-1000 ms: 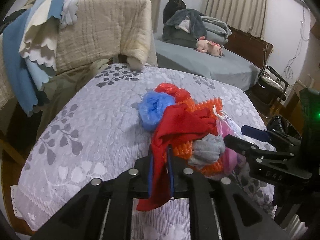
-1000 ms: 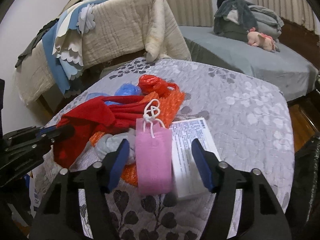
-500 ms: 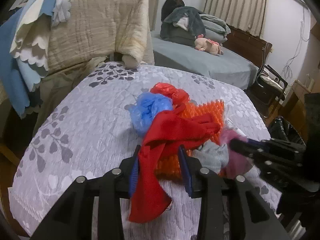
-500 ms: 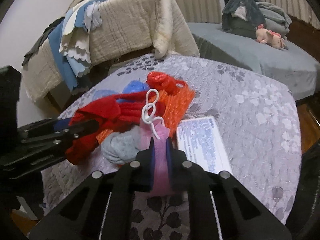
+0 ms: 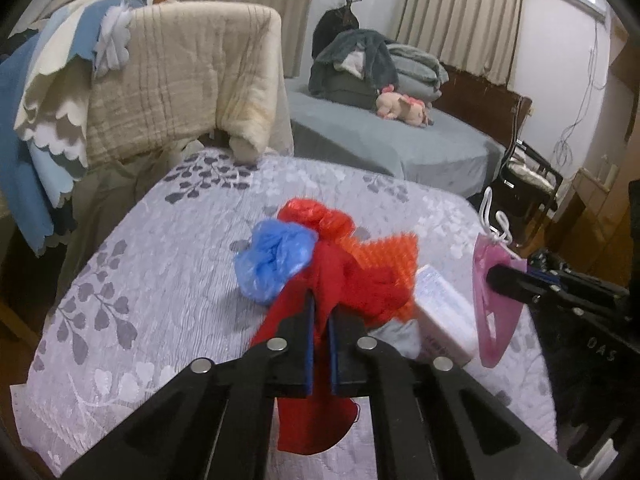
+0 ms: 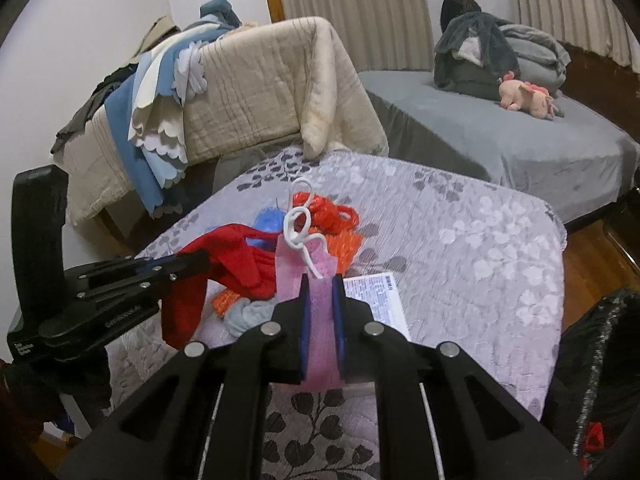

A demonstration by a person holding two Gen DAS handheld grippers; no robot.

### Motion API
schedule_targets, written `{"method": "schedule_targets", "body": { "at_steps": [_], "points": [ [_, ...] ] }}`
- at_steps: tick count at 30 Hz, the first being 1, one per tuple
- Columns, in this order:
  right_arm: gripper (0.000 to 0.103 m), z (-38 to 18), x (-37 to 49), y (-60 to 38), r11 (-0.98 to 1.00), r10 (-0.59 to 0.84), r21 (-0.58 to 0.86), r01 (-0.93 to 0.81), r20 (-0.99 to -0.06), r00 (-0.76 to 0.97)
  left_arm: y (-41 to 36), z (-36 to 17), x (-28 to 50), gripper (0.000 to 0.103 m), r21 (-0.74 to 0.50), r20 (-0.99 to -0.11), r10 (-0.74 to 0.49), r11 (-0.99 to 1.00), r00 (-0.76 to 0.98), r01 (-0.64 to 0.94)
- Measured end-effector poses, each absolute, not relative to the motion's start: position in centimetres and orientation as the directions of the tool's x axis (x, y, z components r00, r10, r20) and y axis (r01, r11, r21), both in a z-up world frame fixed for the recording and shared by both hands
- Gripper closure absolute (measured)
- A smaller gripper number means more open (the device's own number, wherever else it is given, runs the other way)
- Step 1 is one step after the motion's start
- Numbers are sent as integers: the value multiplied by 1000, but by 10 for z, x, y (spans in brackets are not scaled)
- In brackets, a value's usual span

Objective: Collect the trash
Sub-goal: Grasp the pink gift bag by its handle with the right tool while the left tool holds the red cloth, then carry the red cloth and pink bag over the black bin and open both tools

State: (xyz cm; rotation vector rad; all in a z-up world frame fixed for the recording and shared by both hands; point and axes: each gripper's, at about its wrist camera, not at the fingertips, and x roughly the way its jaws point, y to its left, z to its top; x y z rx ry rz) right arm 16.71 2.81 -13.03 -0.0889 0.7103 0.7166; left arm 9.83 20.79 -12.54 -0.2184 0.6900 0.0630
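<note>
A pile of trash lies on the lilac floral table [image 5: 152, 280]: a blue plastic bag [image 5: 272, 260], a red plastic bag [image 5: 312, 212], orange bubble wrap [image 5: 392, 252], a grey rag [image 6: 244, 316] and a white printed box [image 5: 444, 316]. My left gripper [image 5: 320, 320] is shut on a red cloth [image 5: 304, 416] and lifts it off the pile; it also shows in the right wrist view [image 6: 236, 260]. My right gripper [image 6: 320, 312] is shut on a pink pouch [image 6: 316, 272] with a white cord and holds it above the table; the pouch also shows in the left wrist view [image 5: 492, 300].
A chair draped with beige and blue blankets [image 5: 172, 80] stands behind the table. A grey bed [image 5: 400, 140] with folded clothes and a pink plush toy [image 5: 404, 108] is at the back. A black bag [image 6: 600, 380] sits by the table's right edge.
My left gripper opened, then shut again on the red cloth and raised it. My right gripper closed on the pink pouch and lifted it off the table.
</note>
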Motion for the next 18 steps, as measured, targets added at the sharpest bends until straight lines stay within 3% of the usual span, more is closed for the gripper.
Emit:
{"method": "schedule_targets", "body": {
  "at_steps": [18],
  "points": [
    [94,-74,154,-34,814,545,152,-561,-534,646,144,-55,92,98,-203,-508,-116,979,853,12]
  ]
}}
